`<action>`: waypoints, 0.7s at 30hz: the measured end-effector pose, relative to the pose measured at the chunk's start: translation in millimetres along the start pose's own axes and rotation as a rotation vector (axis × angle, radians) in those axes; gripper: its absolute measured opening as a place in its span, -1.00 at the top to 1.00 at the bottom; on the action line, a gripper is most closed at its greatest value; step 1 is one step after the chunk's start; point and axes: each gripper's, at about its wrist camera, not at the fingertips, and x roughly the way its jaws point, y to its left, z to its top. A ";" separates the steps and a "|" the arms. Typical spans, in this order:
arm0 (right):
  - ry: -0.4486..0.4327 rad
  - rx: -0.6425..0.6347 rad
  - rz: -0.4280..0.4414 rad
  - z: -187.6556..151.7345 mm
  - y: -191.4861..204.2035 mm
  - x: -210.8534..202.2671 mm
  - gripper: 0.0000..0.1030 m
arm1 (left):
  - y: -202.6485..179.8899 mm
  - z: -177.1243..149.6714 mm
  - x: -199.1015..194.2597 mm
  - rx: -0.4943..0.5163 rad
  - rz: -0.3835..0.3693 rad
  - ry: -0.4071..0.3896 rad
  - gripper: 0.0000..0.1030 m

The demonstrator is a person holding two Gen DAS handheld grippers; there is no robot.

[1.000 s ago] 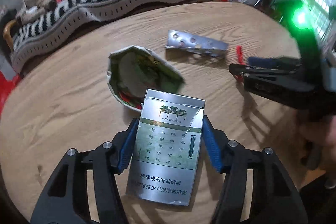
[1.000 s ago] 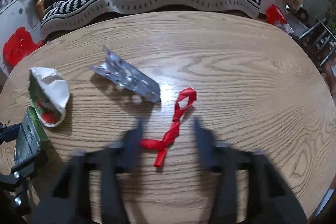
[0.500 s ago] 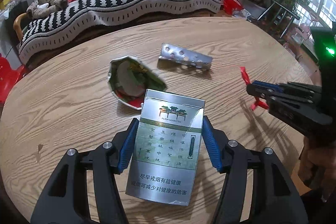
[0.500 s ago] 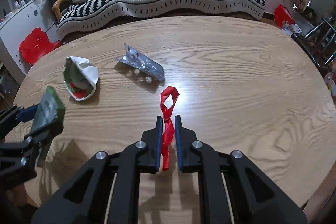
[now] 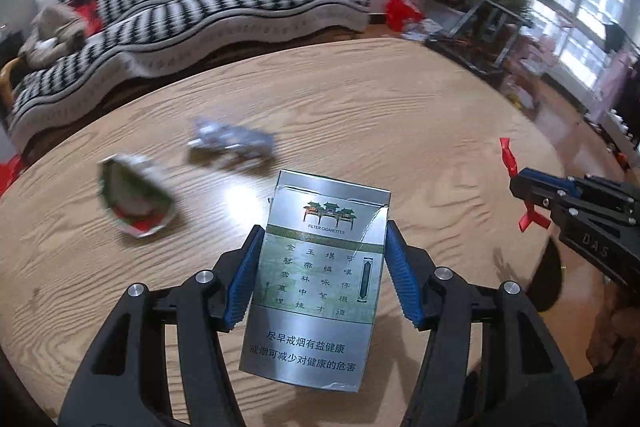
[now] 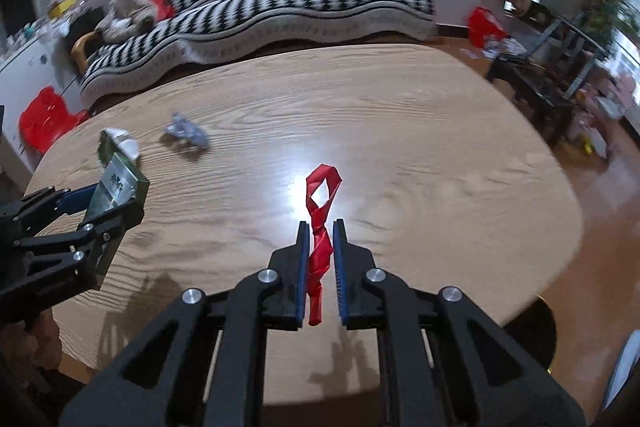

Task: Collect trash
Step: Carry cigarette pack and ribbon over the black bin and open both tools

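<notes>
My left gripper (image 5: 322, 259) is shut on a silver and green cigarette pack (image 5: 316, 279), held upright above the round wooden table (image 5: 400, 115). The pack (image 6: 118, 183) also shows at the left of the right wrist view. My right gripper (image 6: 321, 231) is shut on a twisted red ribbon (image 6: 320, 203), lifted off the table, its loop sticking out past the fingertips. In the left wrist view the ribbon (image 5: 510, 159) pokes out of the right gripper (image 5: 520, 187) at the right edge. A crumpled green and white wrapper (image 5: 134, 195) and a silver blister strip (image 5: 232, 143) lie on the table, left of centre.
A black-and-white striped sofa (image 5: 192, 11) runs behind the table, with clothes and a pink cushion on it. Red plastic bags (image 6: 46, 117) sit on the floor at the left and far right. Chairs and a plant stand at the right by the windows.
The right gripper closed on the red ribbon and lifted it off the table. Both grippers pulled back and up from the table; the wrapper and blister strip now look farther away.
</notes>
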 end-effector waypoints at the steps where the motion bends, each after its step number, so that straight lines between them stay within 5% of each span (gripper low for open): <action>1: -0.005 0.015 -0.011 -3.2 -11.2 -6.2 0.76 | -10.4 3.1 1.4 0.007 -0.019 -0.003 -0.13; 11: -0.012 0.215 -0.148 -55.4 -145.4 -62.5 0.76 | -160.4 14.5 23.2 0.159 -0.219 -0.032 -0.13; 21: 0.006 0.439 -0.216 -116.9 -254.9 -102.5 0.76 | -275.9 -3.3 57.0 0.230 -0.428 0.053 -0.13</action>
